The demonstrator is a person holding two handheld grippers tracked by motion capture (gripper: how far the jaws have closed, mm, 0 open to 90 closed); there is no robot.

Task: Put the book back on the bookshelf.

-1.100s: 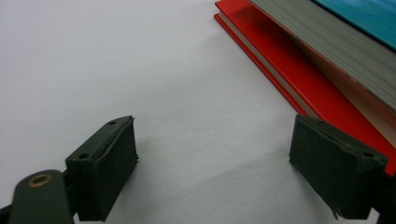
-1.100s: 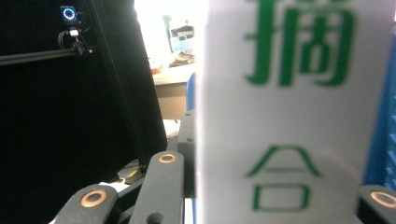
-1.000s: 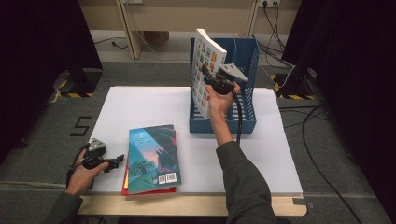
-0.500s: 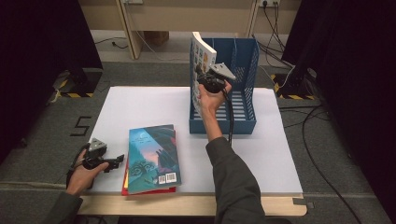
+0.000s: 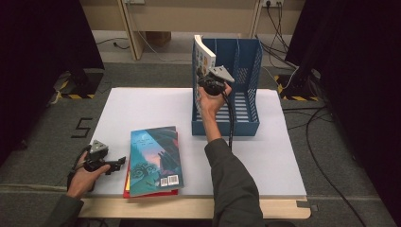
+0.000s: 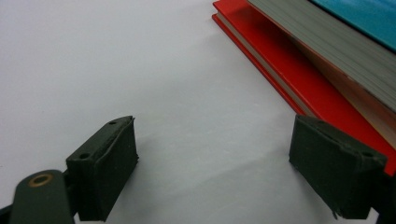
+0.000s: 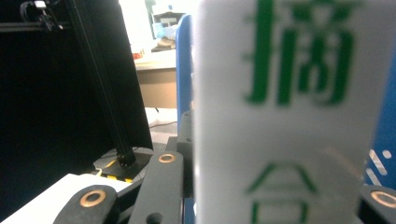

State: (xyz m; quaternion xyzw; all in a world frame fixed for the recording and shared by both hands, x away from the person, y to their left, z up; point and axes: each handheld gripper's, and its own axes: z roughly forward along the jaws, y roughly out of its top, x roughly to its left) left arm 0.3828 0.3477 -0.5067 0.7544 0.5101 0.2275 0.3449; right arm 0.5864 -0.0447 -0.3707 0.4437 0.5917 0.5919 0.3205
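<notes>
A white book with a printed cover stands upright at the left wall of the blue file rack, partly inside it. My right gripper is shut on this book; in the right gripper view its white spine with green characters rises between the jaws. A stack of books lies flat at the table's front left, a blue-covered one on top of a red one. My left gripper rests on the table just left of the stack, jaws open, nothing between them. The red book's edge lies beside the right jaw.
The white table top has bare room right of the stack and in front of the rack. Cables run over the grey floor at the right. Black curtains stand at both sides.
My right gripper has carried the white book left and down, from a tilt above the rack to upright against the rack's left wall. The left gripper has not moved.
</notes>
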